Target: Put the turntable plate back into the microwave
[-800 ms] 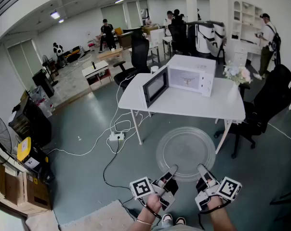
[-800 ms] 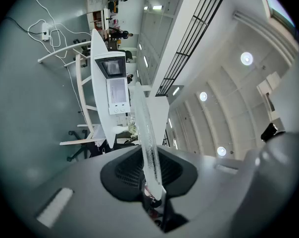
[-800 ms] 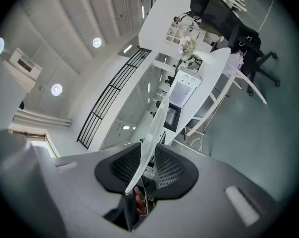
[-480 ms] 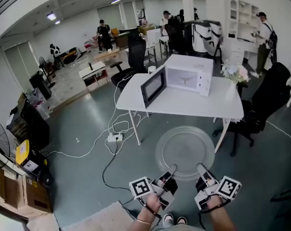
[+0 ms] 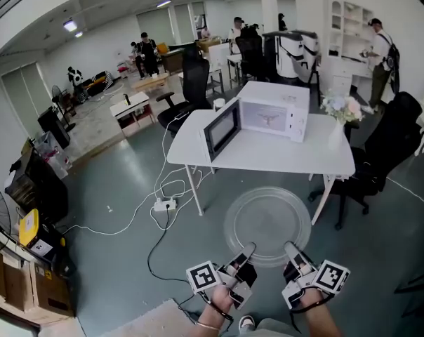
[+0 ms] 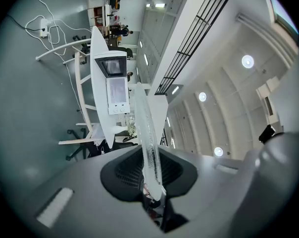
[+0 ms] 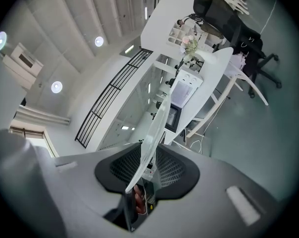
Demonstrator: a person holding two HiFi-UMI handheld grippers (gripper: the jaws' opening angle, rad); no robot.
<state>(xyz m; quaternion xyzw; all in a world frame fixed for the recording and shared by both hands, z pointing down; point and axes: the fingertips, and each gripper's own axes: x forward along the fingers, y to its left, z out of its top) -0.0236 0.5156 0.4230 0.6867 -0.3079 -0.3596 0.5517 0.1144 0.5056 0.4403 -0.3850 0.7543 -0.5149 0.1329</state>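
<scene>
We carry the glass turntable plate [image 5: 268, 222] out in front of us. The left gripper [image 5: 249, 248] and right gripper [image 5: 290, 247] are each clamped on its near rim, side by side, and each gripper view shows the glass edge pinched between the pads. The plate spreads away from both grippers, roughly level, over the floor short of the white table [image 5: 296, 161].

The microwave [image 5: 274, 115] stands well ahead of the grippers, its door [image 5: 221, 129] swung open on the left-gripper side. Since both grips sit on one edge, we judge the far rim will want to sag. So we should keep both wrists matched and the squeeze firm, and avoid twisting one gripper against the other.

We should approach square to the cavity, clear of the door, and lead the far rim in low. The flower vase [image 5: 340, 123], ahead of the right gripper, needs room.
</scene>
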